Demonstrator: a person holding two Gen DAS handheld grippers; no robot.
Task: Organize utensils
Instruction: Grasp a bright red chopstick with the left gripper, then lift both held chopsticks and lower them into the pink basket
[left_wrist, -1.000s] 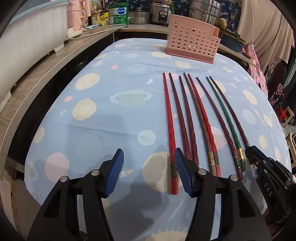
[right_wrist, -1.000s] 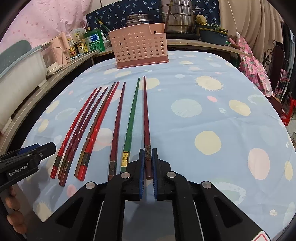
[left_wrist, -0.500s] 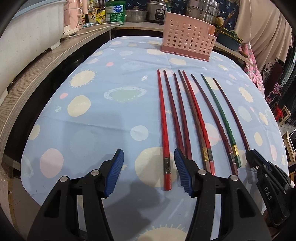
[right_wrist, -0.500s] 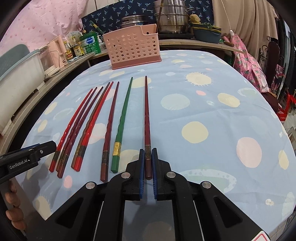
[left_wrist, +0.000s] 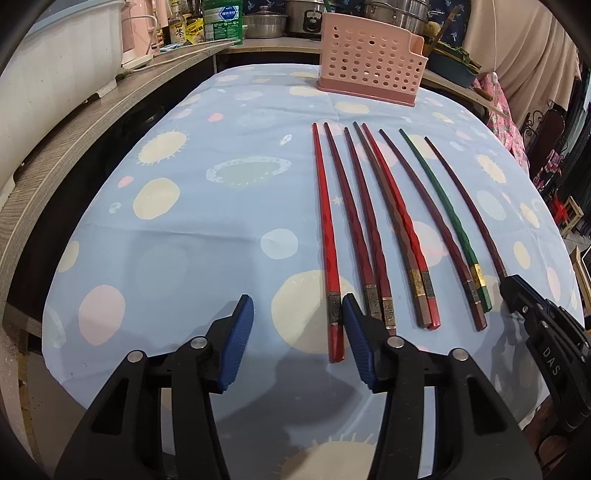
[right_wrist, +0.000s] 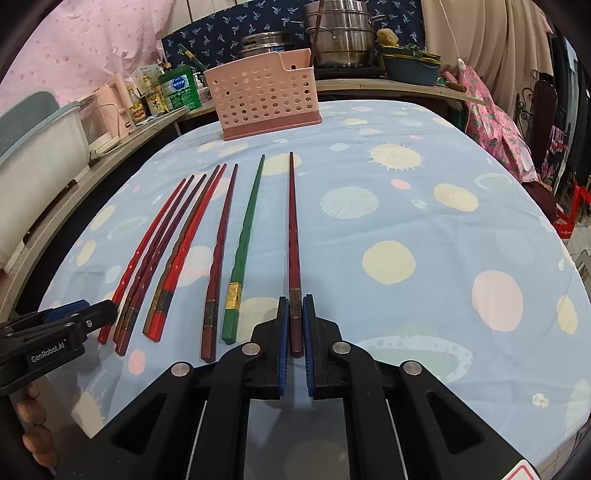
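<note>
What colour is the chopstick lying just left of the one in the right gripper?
Green, with a gold band near its thick end; clearest in the right wrist view.

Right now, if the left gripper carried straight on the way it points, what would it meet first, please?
Probably the tablecloth: the left gripper, jaws closing, points down at bare cloth, with the bright red chopstick just inside its right finger. Depth is hard to judge.

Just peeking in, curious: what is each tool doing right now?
Left tool: closing around the red chopstick, not pressing it yet.
Right tool: shut on the dark chopstick.
</note>
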